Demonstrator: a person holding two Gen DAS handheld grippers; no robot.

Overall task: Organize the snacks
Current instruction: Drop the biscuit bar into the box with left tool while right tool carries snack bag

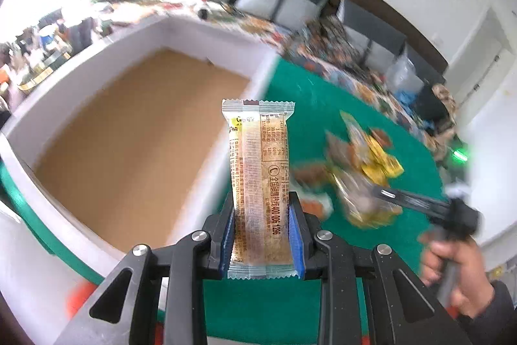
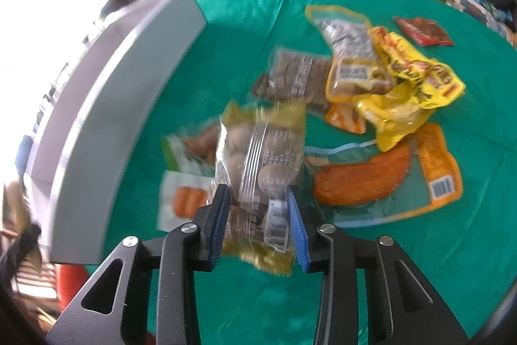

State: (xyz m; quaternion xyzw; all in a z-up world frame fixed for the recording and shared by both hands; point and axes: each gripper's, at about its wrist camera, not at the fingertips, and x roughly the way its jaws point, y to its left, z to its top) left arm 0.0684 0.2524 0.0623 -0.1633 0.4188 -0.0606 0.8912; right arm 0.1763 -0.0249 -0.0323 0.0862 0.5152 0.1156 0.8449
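at the left edge of the green-covered table [image 2: 245,306] stands the white box [image 1: 200,31] with its bare brown cardboard floor, and the coming move turns on it: the left gripper [image 1: 264,235] hangs just off the box's right wall, tongs clamped on the lower half of a slim tan snack bar [image 1: 260,177], so the box opening lies to the left of the tongs and a little ahead. the bar's long axis runs straight out along the fingers, its crimped top end free and pointing away from the camera; it looks stiff enough to hold that line. i judge the left hand to be the nearer one to the box, with only a short swing over the wall left before a drop. the bar's back panel carries chinese print, a nutrition table too small to read, and a phone line that reads 400 006 1286. further right, toward the table's middle, the right gripper [image 2: 258,225] has its blue pads pressed against a clear, gold-edged pouch [image 2: 258,170] of round brown pieces, apparently gripped and lying lengthwise between the fingers, though blur hides whether it has left the cloth; its white barcode sticker cannot be read. right of that lies the loose pile: an orange sausage pack [image 2: 381,177] with a barcode, a crumpled yellow wrapper [image 2: 407,92] with blurred red lettering, and a small red sachet [image 2: 423,31] near the far right edge.
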